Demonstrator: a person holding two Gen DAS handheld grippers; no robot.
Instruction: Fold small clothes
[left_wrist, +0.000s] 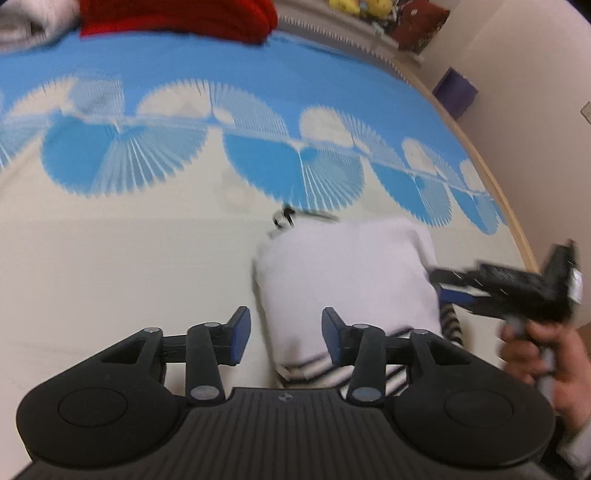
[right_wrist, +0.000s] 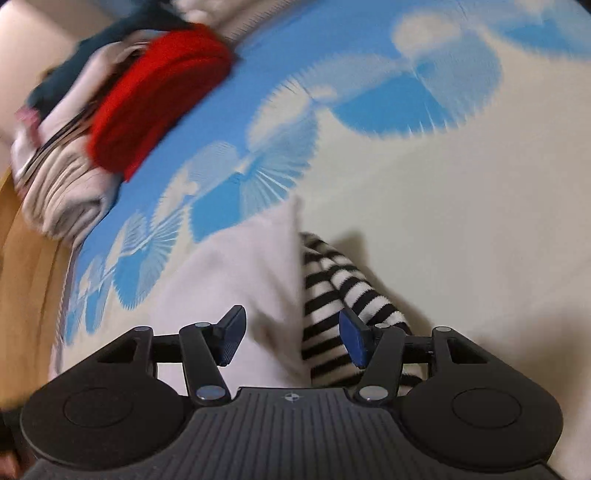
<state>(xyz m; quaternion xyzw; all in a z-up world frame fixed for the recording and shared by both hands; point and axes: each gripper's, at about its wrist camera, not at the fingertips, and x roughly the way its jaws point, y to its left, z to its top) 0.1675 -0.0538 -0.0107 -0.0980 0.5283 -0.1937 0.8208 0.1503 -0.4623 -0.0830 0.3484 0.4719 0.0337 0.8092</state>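
Left wrist view: left claw nearest, at 6 o'clock, fingers apart, nothing pinched. The white garment w/ a black-and-white striped part lies just past it; the claw's right pad overlaps the garment's near edge, the left pad is over bare cloth. Whether the pad touches fabric I can't tell.

At 3 o'clock, the right claw comes in from the side, held by a hand, its tips at the garment's right edge. Blurred, so contact unclear from here.

Garment sits on a cream and blue patterned cloth, approx centre-right of frame. A small black-and-white bit pokes out at the garment's far edge, too blurred to name.

Further out, at 11 o'clock, a red folded item w/ a pale item beside it. At 1 o'clock, yellow and dark red things, blurred.

Right wrist view: right claw at 6 o'clock, fingers spread, not clamped. White part of the garment lies under the left finger, striped part under the right. At 10 o'clock, a pile of folded clothes w/ the red one on its near side, well apart from the garment.
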